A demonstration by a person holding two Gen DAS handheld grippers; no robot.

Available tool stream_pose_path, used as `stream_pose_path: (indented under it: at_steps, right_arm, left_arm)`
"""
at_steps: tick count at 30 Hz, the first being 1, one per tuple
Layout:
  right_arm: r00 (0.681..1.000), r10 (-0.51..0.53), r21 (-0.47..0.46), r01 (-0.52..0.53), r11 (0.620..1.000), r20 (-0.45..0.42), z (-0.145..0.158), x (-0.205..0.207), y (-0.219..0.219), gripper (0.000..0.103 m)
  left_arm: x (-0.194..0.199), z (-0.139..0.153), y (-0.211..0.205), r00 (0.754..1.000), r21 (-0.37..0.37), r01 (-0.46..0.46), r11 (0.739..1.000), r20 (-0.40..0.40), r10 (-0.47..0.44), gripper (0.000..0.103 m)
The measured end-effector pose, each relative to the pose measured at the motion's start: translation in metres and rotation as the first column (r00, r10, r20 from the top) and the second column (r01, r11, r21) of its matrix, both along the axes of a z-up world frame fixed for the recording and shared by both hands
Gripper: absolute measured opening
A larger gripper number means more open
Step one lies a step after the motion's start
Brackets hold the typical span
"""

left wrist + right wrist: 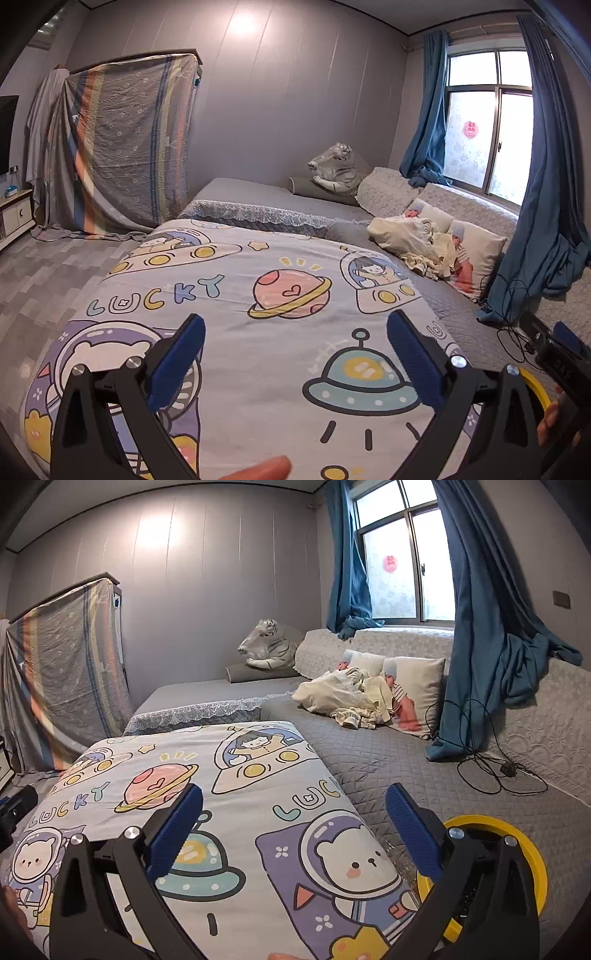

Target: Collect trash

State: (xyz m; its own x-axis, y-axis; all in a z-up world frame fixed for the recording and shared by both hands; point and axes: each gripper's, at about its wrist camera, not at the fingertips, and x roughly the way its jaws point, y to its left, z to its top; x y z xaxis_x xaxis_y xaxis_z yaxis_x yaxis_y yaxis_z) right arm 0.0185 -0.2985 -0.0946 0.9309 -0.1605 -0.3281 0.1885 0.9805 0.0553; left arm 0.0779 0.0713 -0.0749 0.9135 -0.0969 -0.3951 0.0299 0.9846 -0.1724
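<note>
Both the left gripper (pixel 295 354) and right gripper (pixel 294 830) have fingers apart, holding nothing. The yellow bin (pixel 532 853) looks light and stiff; I would take its rim.

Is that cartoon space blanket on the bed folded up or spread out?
Spread out. The cartoon blanket lies flat over the bed, its planet, UFO and bear prints fully visible; both views show it smooth, not bunched.
</note>
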Motion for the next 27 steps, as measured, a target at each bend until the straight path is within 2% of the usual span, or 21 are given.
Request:
stream_pose_path:
  at_steps: [4,7,15,27]
  right_arm:
    - [1.0,0.015,-0.011,-0.015,1.0,-0.01,-0.003,-0.004,0.005,0.095]
    - [1.0,-0.015,0.005,0.015,1.0,0.007,-0.004,-0.007,0.003,0.095]
    - [0.997,-0.044,-0.011,0.045,0.999,0.057,0.002,-0.018,0.003,0.095]
    - [0.999,-0.048,0.009,0.048,0.999,0.023,-0.004,-0.011,0.0,0.095]
  left_arm:
    - [-0.013,0.008,-0.011,0.999,0.048,-0.01,0.999,0.044,0.008,0.095]
    - [-0.017,0.012,-0.018,0.999,0.067,-0.007,0.998,0.053,0.004,0.095]
    - [-0.025,0.017,-0.028,0.996,0.09,-0.006,0.996,0.09,-0.002,0.095]
    - [-0.032,0.025,-0.034,0.993,0.092,0.011,0.996,0.117,-0.022,0.095]
